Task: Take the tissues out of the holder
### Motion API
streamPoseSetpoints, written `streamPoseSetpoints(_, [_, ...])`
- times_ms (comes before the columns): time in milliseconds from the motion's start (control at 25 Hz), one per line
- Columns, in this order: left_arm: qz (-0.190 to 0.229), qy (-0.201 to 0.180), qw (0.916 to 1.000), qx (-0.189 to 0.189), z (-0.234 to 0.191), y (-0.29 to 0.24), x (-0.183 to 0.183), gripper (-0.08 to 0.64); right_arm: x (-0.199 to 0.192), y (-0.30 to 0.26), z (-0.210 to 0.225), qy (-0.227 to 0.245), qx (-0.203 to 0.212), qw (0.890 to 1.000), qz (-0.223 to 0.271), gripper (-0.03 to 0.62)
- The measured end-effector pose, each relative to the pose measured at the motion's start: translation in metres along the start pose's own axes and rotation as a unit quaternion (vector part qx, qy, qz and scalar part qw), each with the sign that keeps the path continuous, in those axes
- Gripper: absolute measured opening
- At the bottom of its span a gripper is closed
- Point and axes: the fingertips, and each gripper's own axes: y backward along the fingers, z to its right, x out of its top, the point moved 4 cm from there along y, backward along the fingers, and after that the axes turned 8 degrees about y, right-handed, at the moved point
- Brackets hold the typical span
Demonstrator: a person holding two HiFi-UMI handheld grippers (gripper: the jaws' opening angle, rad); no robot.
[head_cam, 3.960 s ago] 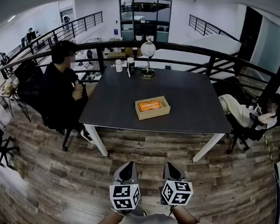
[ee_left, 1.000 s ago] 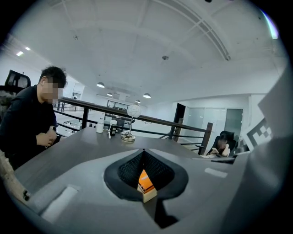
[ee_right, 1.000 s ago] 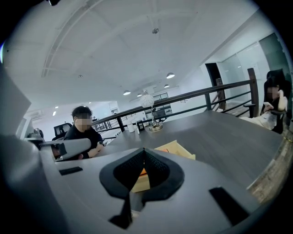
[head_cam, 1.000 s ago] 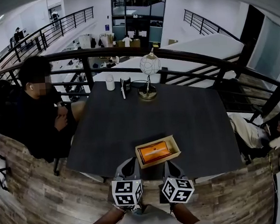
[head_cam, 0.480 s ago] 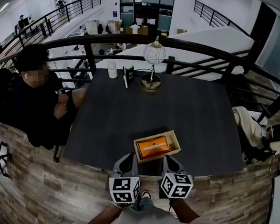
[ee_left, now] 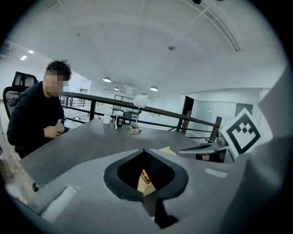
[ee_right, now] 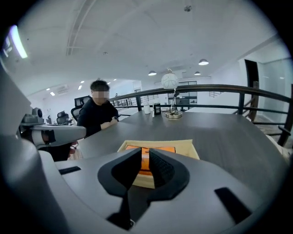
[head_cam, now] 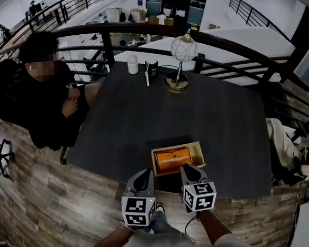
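Note:
A shallow wooden holder lies near the front edge of the dark table, with an orange tissue pack inside it. Both grippers hover at that edge, just short of the holder. My left gripper is beside its front left corner, fingertips together and empty. My right gripper points at its front rim. In the right gripper view the holder and orange pack sit straight ahead of my right gripper, whose jaws are opening by a narrow slit with nothing between them. The left gripper view shows my left gripper and the holder's corner.
A person sits at the table's left side, and another person reclines on the right. At the far edge stand a globe lamp, a white cup and a dark cup. A black railing runs behind the table.
The view has closed in on the table. The holder, a second ago slightly ahead of the grippers, now lies right at their tips, and both grippers reach over the table's front edge.

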Motion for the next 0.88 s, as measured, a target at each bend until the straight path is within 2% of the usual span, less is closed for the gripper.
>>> streamPoseSetpoints(240, [-0.008, 0.003, 0.9999, 0.009, -0.001, -0.007, -0.005, -0.014, 0.008, -0.02, -0.001, 0.062, 0.062, 0.996, -0.028, 0.11])
streamPoseSetpoints(360, [-0.015, 0.006, 0.9998, 0.013, -0.004, -0.013, -0.009, -0.014, 0.007, -0.032, -0.002, 0.105, 0.09, 0.989, -0.051, 0.142])
streamPoseSetpoints(560, [-0.028, 0.012, 0.9993, 0.023, -0.007, -0.022, -0.016, -0.014, 0.002, -0.046, 0.0, 0.148, 0.125, 0.978, -0.074, 0.184])
streamPoseSetpoints(880, [-0.033, 0.019, 0.9986, 0.036, -0.014, -0.044, -0.022, -0.014, -0.005, -0.065, -0.005, 0.233, 0.176, 0.951, -0.105, 0.217])
